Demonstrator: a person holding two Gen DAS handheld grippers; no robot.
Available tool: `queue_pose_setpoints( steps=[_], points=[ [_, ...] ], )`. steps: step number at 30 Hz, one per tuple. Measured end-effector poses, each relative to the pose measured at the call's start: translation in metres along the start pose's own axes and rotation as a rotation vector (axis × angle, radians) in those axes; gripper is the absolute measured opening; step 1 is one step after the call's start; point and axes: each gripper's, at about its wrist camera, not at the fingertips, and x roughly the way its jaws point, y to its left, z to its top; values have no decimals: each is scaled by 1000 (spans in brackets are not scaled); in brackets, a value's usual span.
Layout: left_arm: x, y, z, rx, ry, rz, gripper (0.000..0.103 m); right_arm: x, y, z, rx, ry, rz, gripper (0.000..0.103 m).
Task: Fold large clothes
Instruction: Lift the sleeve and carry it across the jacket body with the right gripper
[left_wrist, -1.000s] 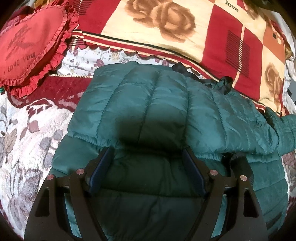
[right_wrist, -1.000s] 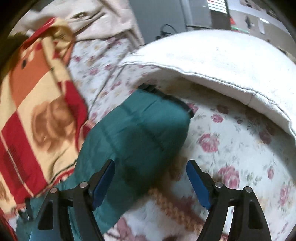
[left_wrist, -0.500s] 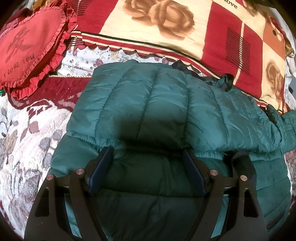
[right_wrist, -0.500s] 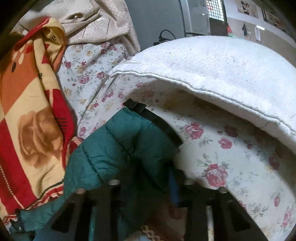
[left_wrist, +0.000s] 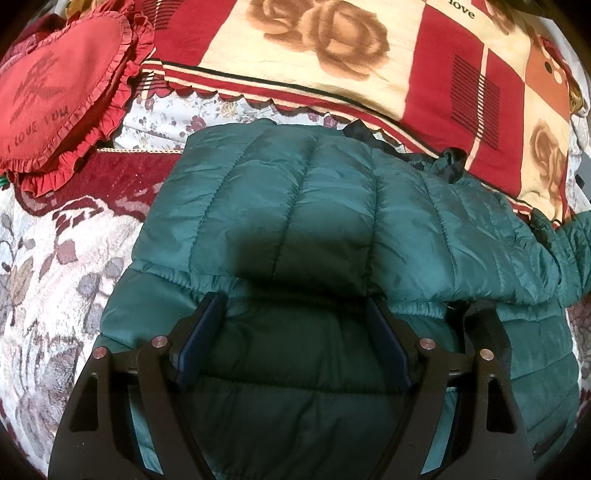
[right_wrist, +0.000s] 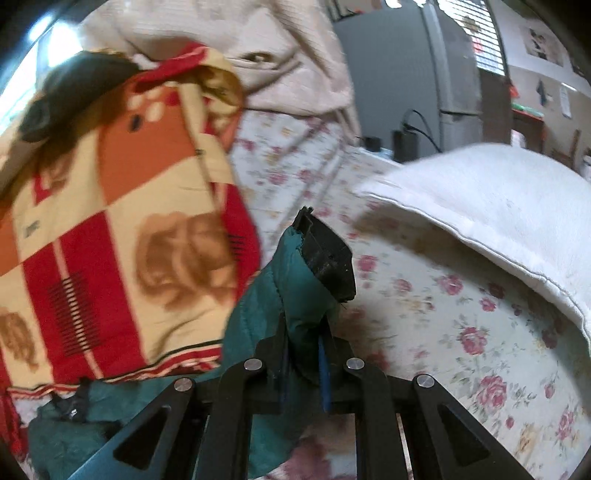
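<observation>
Lifted now, green quilted jacket sleeve (right_wrist: 291, 295) pinched by right gripper (right_wrist: 303, 343).

Left gripper (left_wrist: 295, 328) spread wide over green puffer jacket (left_wrist: 295, 206) (sleeve folded across), rose blanket (left_wrist: 369, 62) behind.

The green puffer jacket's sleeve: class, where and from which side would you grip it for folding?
Grip the sleeve just behind its black cuff, coming from the open cuff end along its length. The sleeve narrows there and bunches thin enough to fit between the jaws, as the right gripper shows; the jacket body is too bulky.
</observation>
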Motion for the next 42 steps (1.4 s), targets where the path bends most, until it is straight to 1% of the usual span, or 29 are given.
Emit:
queue_pose_setpoints(
  steps=[4, 7, 11, 14, 16, 22, 26, 34, 42],
  points=[
    [-1, 0, 0, 0, -3, 1, 80, -18, 28, -1, -44, 3, 67, 11],
    [-7, -2, 1, 13, -6, 15, 79, -31, 47, -3, -65, 5, 114, 10],
    [-27, 0, 1, 27, -48, 42, 79, -44, 70, -4, -87, 20, 172, 10],
    [-42, 0, 1, 50, -72, 34, 79, -52, 89, -5, -122, 23, 201, 10],
    [-49, 3, 1, 51, -74, 26, 79, -56, 101, -7, -136, 33, 229, 10],
    [-62, 19, 1, 5, -73, -4, 79, -67, 142, -19, -197, 57, 291, 10],
    [-68, 27, -1, -6, -76, -4, 79, -71, 171, -31, -229, 86, 336, 10],
    [-76, 47, -4, -40, -80, -13, 79, -79, 241, -59, -341, 132, 412, 9],
    [-87, 66, -3, -76, -94, -27, 79, -87, 291, -79, -393, 161, 477, 9]
  ],
)
